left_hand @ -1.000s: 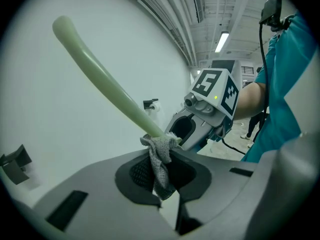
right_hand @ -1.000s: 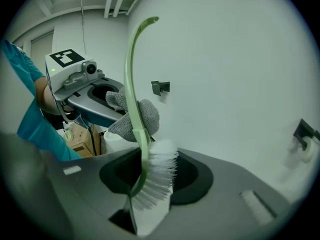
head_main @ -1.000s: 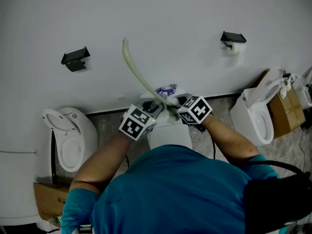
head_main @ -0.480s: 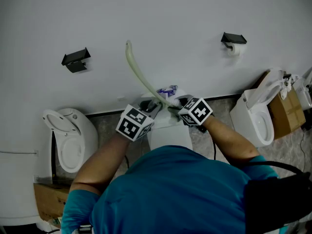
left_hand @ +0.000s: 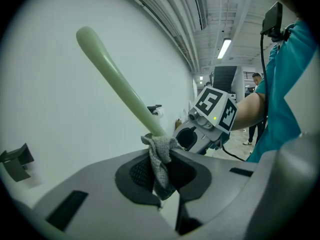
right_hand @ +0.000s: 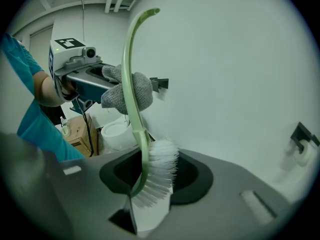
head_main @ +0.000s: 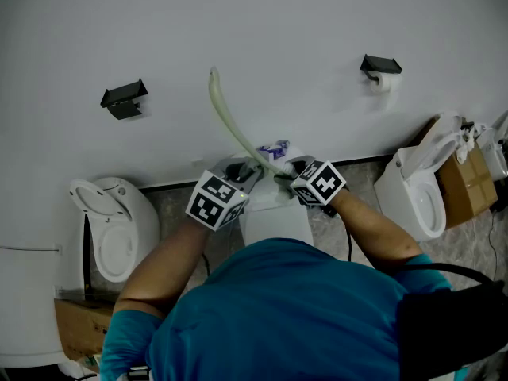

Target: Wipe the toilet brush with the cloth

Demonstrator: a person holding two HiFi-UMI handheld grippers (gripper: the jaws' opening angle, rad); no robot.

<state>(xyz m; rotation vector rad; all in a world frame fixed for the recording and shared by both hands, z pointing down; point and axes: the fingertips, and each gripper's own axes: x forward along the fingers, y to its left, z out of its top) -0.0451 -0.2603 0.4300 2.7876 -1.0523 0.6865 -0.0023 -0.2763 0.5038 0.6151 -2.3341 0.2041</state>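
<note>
1. The right gripper [right_hand: 152, 179] has its jaws closed partway on the head of the toilet brush [right_hand: 131, 74]. The white bristles [right_hand: 159, 171] sit between the 2 pads, so the head is at this gripper's tips.
2. From there the handle rises up and away, over toward the left gripper [left_hand: 162, 171].
3. The left gripper's jaws are pinched together on the cloth [left_hand: 159, 156], which bunches out ahead of its pads.
4. The free end of the cloth is wrapped round the handle just above the head, touching it. The 2 grippers stand close together at that spot.
5. In the head view both grippers are held in front of the person's chest, above a white toilet [head_main: 275, 217]. The handle slants up and to the left against the pale wall [head_main: 317, 22].
6. The brush is a pale green, slim, gently curved rod with a rounded tip. Its lower end bends into a narrow green back that carries a dense tuft of white bristles.
7. The cloth is grey, with a coarse knitted texture.
</note>
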